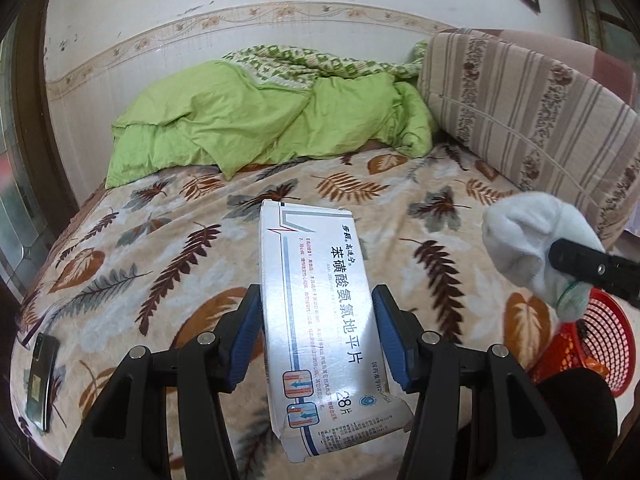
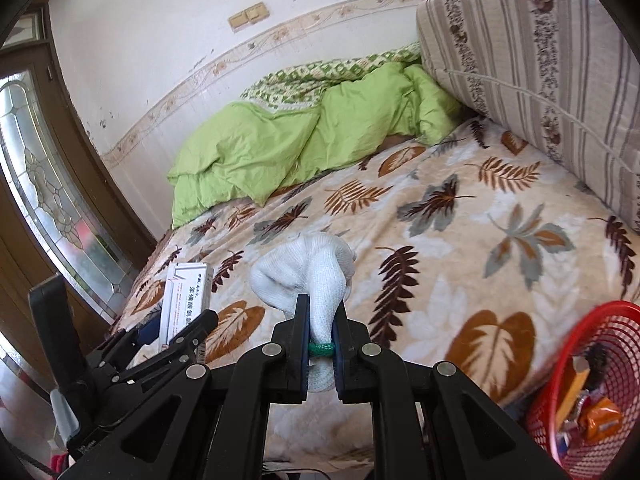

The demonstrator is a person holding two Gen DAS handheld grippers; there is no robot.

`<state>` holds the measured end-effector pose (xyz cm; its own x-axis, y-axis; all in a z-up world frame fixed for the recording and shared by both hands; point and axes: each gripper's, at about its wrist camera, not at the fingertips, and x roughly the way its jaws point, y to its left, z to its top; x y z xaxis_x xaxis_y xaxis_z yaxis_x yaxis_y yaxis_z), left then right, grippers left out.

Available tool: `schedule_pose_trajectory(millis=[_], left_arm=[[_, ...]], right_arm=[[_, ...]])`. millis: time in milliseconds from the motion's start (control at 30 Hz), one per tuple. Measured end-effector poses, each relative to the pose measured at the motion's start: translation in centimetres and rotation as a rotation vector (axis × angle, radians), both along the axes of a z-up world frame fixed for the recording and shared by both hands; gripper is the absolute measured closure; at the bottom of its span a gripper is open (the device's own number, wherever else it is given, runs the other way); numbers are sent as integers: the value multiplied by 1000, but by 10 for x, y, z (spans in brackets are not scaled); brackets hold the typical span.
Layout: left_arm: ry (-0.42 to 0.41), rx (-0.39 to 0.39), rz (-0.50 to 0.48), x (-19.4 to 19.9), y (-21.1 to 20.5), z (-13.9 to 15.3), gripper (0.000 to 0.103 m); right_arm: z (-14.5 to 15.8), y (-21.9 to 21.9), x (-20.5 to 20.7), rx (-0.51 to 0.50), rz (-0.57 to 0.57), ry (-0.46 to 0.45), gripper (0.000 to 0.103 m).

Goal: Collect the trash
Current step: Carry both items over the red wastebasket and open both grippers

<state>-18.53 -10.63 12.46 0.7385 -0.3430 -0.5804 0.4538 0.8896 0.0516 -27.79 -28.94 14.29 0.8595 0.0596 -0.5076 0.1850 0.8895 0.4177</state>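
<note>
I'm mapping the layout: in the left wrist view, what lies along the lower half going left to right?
phone → medicine box held in the left gripper → white knit glove → red basket

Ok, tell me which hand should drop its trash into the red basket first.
Right. The right gripper, shut on the white glove, hangs nearer the red basket at the bed's right edge. The left gripper, holding the medicine box, sits farther left and would have to cross over.
</note>
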Motion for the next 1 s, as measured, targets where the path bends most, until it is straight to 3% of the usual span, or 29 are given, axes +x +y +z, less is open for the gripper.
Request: schedule_pose_trajectory(millis=[567,867,1000], left_arm=[[-110,-21,-47,-87,9,64,49],[-139,-62,-136,-116,-2,93,49],[-111,-103,-184,-122,-4,97,49]], right_arm=[[51,0,-105,25,-33,-135,93],[76,-22,-153,16,-112,-192,93],[78,-40,-164,-14,-163,-174,93]])
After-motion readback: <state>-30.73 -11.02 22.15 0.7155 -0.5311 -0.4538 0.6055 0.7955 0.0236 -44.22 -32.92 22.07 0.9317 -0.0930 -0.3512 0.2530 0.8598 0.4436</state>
